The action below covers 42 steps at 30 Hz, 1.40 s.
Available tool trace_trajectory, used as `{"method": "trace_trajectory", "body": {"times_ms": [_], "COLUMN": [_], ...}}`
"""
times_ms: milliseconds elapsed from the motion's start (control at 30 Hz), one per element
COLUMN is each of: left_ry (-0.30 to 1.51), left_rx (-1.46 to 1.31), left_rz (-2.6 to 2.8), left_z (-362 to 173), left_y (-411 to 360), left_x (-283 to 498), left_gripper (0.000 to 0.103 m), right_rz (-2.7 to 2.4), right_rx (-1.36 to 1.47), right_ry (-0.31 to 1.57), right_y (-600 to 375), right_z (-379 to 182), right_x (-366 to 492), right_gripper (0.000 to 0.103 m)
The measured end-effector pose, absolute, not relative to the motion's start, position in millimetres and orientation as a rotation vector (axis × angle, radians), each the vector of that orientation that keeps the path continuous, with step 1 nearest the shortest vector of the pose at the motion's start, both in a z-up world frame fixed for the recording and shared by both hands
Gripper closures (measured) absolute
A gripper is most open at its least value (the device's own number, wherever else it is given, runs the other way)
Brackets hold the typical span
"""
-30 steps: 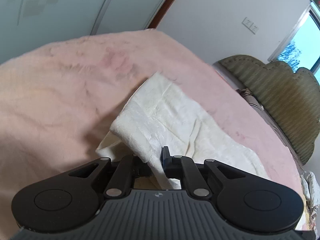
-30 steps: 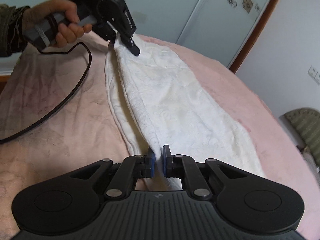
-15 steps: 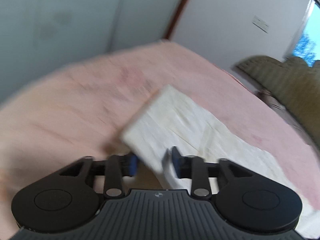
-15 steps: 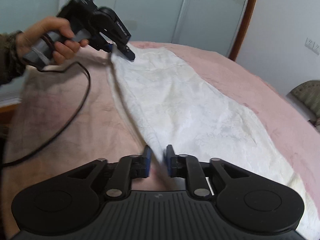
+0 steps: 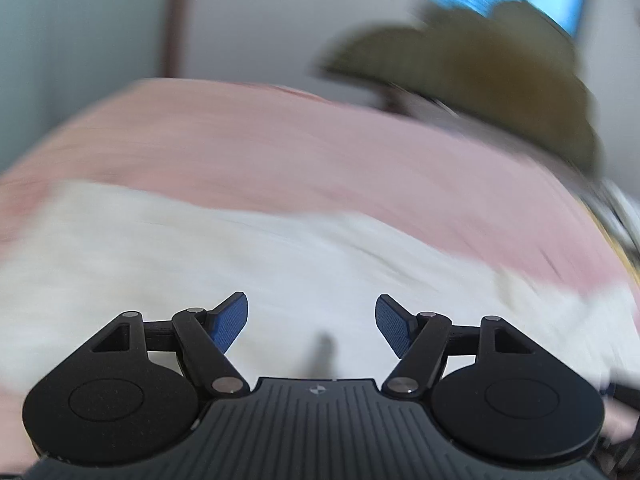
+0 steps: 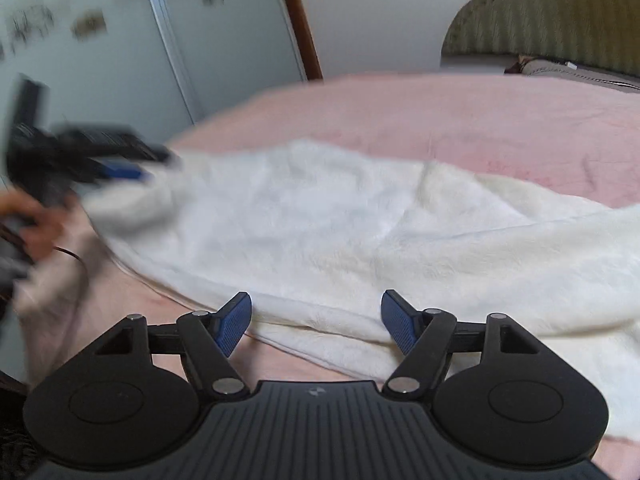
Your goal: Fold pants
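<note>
The white fluffy fabric pants (image 6: 340,232) are lying on the pink plush blanket (image 6: 460,120). The left gripper (image 5: 311,324) and the right gripper (image 6: 316,322) are opening their jaws wide, holding nothing.

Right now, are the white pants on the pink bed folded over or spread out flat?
Folded over. In the right wrist view the white pants lie on the pink blanket with stacked layer edges along the near side. Both grippers are opening, nothing gripped.

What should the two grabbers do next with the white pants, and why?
Probably pull both back a little, then pick a new edge. The left gripper and right gripper are opening, with nothing pinched, and the white pants lie long on the pink blanket.
</note>
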<state>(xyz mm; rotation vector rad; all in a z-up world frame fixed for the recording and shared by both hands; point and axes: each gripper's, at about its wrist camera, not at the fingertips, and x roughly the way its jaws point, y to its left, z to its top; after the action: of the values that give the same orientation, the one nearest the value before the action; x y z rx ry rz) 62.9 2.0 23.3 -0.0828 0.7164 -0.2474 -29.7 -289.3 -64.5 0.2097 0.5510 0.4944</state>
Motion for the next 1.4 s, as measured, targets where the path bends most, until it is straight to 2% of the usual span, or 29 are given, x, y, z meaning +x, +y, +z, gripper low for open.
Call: {"method": "trace_trajectory", "body": {"times_ms": [67,133,233,333,500,667,767,933,1167,1400], "left_ry": [0.715,0.678,0.591,0.576,0.542,0.532,0.562,0.637,0.628,0.627], "left_rx": [0.011,0.124,0.282,0.388,0.423,0.431,0.36,0.209,0.205,0.203], "left_rz": [-0.361,-0.441,-0.467,-0.452,-0.473,-0.482,-0.472,-0.47,-0.455,-0.453], "left_z": [13.9,6.5,-6.2,-21.1,-29.1,-34.5,-35.1,-38.3,-38.6,-38.7], "left_y": [-39.7,-77.6,-119.8,-139.8,-143.3,-146.8,-140.9,-123.5,-122.9,-123.5], "left_x": [61.9,57.6,48.9,40.4,21.6,22.2,29.8,46.1,44.2,44.2], "left_gripper": [0.03,0.029,0.028,0.028,0.028,0.025,0.019,0.007,0.003,0.002], "right_rz": [0.378,0.185,-0.017,-0.067,0.045,0.133,0.169,0.159,0.109,0.032], "right_rx": [0.31,0.426,0.628,0.864,1.082,1.074,1.002,0.953,0.987,1.002], "right_ry": [0.464,0.413,0.354,0.374,0.415,0.389,0.439,0.568,0.338,0.413], "right_y": [-327.2,-373.2,-443.8,-496.3,-521.0,-522.2,-521.9,-521.0,-538.7,-550.4], "right_z": [-56.2,-53.3,-63.8,-86.0,-108.5,-84.7,-69.5,-78.8,-55.5,-71.2], "right_x": [-41.5,-49.2,-54.4,-48.0,-23.2,21.3,64.7,115.9,58.7,46.8], "right_gripper": [0.031,0.022,0.022,0.02,0.02,0.019,0.014,0.014,0.014,0.013]}}
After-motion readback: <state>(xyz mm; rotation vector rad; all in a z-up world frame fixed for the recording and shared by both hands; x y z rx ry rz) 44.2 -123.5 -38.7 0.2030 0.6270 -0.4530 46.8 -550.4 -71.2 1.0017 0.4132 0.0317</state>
